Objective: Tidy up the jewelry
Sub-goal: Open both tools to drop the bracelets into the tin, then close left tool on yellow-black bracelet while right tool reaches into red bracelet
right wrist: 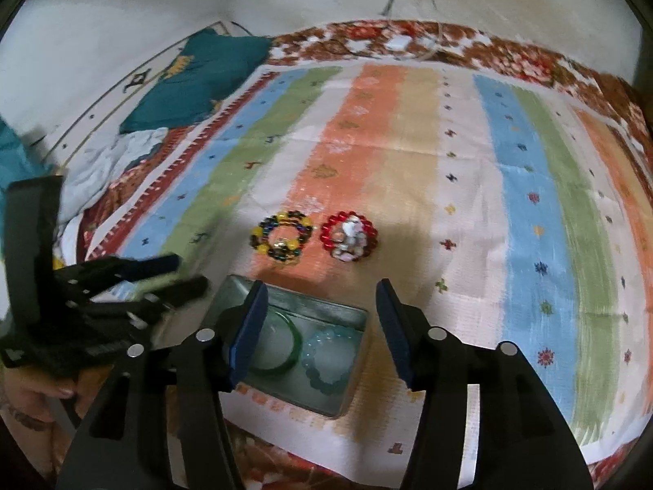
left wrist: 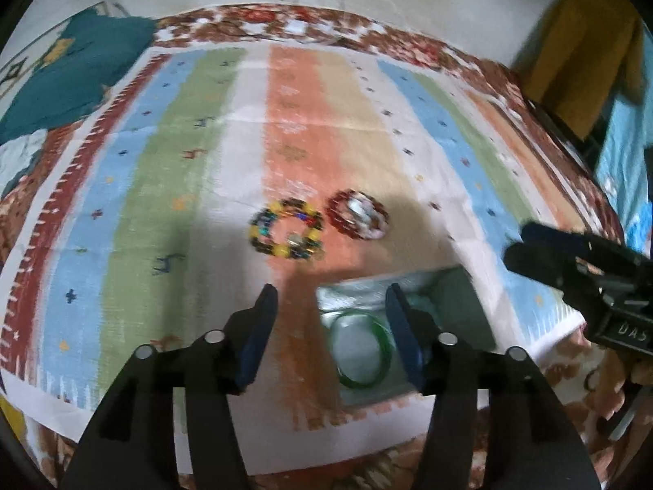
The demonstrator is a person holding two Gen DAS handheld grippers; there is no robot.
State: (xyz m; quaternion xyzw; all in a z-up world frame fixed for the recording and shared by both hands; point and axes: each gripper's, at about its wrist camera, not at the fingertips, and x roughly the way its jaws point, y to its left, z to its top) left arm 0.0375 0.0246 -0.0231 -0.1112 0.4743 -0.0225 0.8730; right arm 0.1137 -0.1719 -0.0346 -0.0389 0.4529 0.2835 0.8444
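Left tool (left wrist: 330,302) and right tool (right wrist: 320,298) both gape, empty. Box (right wrist: 347,318) beneath them holds a green bangle (right wrist: 292,337), partly hidden; two blurred bracelets (right wrist: 281,237) lie beyond.

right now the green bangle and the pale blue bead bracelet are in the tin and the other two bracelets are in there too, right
Not quite. The yellow-and-dark beaded bracelet and the red beaded bracelet lie on the striped cloth beyond the tin, as the right wrist view shows. The green bangle and pale blue bead bracelet are inside.
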